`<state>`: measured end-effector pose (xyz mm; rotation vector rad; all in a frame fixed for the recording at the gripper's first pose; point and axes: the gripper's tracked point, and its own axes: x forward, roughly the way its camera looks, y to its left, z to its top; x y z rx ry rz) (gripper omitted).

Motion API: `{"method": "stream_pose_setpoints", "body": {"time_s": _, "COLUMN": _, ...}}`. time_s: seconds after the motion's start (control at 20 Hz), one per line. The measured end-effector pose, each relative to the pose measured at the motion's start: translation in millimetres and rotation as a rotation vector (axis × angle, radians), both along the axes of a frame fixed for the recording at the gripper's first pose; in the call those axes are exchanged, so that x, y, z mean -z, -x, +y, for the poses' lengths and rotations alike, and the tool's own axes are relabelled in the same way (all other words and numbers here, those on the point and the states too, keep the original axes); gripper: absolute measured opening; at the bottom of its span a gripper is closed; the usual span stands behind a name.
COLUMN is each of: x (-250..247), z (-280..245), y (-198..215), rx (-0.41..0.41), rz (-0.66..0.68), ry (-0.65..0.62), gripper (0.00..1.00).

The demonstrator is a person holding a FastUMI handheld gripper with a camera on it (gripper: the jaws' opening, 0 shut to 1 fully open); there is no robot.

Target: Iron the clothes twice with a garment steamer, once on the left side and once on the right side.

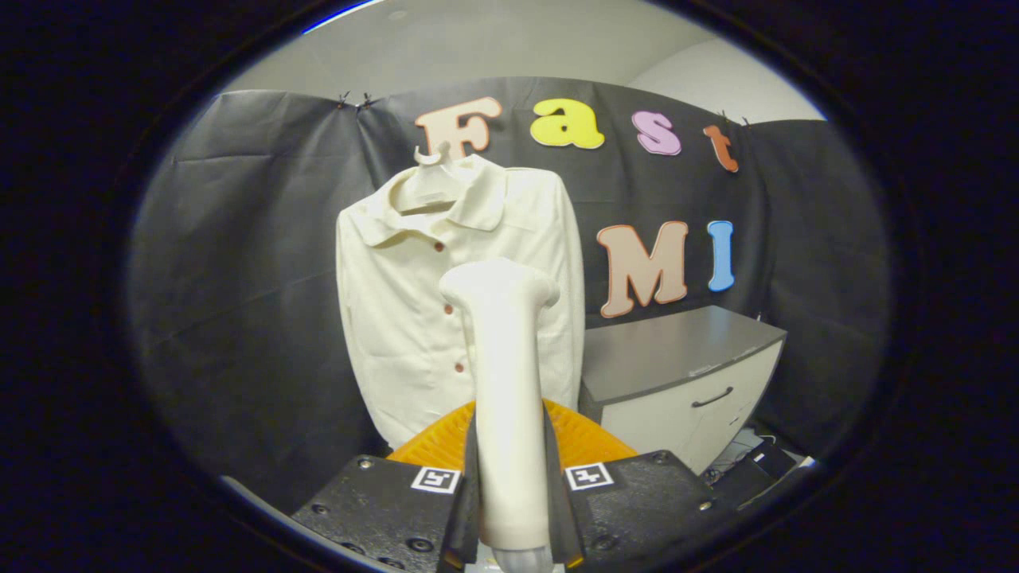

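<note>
Black cloth [239, 278] drapes the booth's back wall, pinned along its top edge beneath a pale ceiling. Against it hangs a cream button-front shirt [414, 318] on a white hanger [434, 171], collar open, a row of small reddish-brown buttons running down its placket. Beside the shirt stands a low cabinet [677, 374] with a grey top, white front and a dark drawer handle; dark items lie on the floor near its base, too small to identify. Directly ahead of the fingers, the cream garment steamer [503, 374] rises upright, its rounded head overlapping the shirt's front just beside the lower buttons; whether the head touches the fabric cannot be told. An orange ribbed, dome-shaped object [589, 438] sits behind the steamer's handle, just beyond the fingers. The gripper [513, 509] is closed tight around the steamer's handle, both fingers pressing against its sides, each finger block carrying a small square black-and-white marker. A grey band shows at the handle's lower end, below the grip.
</note>
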<state>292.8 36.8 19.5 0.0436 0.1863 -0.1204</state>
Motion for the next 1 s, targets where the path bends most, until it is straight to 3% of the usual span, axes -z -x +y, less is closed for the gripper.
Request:
{"method": "stream_pose_setpoints", "body": {"time_s": 0.4, "x": -7, "z": 73, "y": -21, "rx": -0.075, "rz": -0.008, "ry": -0.058, "gripper": 0.34}}
{"method": "stream_pose_setpoints", "body": {"time_s": 1.0, "x": 33, "z": 132, "y": -127, "rx": -0.157, "rz": 0.059, "ry": -0.017, "gripper": 0.34}}
